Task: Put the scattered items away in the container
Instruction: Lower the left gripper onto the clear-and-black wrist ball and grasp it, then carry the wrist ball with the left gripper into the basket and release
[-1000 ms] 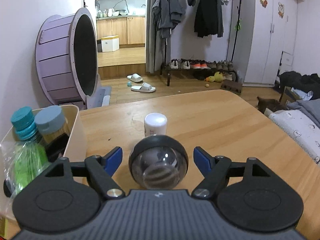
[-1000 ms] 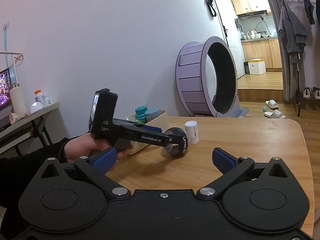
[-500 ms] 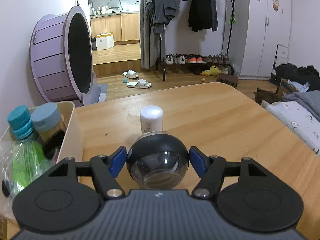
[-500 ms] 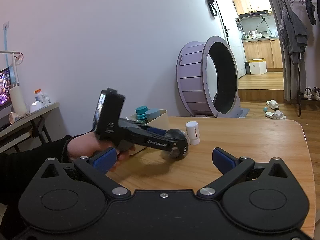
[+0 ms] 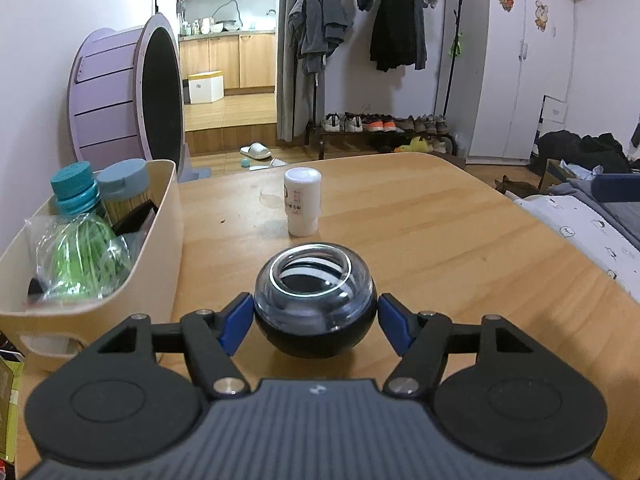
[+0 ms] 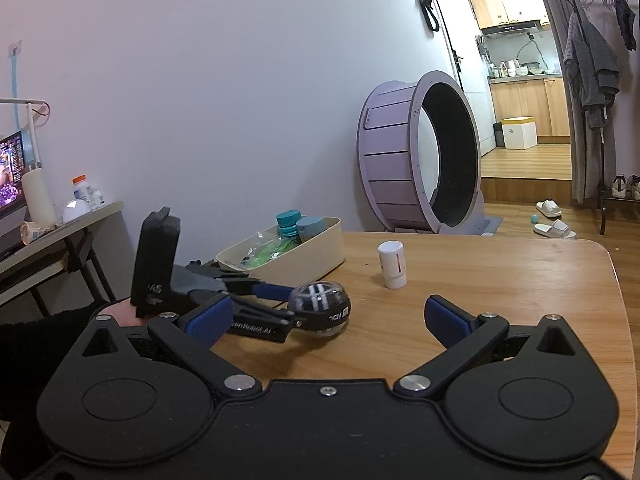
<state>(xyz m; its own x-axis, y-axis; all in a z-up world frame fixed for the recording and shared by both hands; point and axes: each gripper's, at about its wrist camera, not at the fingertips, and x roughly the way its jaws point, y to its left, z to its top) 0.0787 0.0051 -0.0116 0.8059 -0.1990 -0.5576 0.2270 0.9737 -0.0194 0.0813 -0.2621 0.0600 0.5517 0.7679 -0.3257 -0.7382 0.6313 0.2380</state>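
Your left claw [image 5: 316, 314] pinches the round gyro ball [image 5: 315, 300] low on the surface [image 5: 440, 240]; its smooth curve may slip out on lifting. Right claw [image 6: 326, 316] spread, idle.

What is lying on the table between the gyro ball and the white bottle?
Nothing: in the left wrist view only bare wooden table lies between the gyro ball and the white bottle.

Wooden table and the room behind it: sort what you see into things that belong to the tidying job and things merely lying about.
Belong to the job:
- gyro ball, between the left gripper pads
- white bottle, standing on the table
- cream container, already holding bottles

Lying about:
- purple wheel
- slippers
- shoe rack
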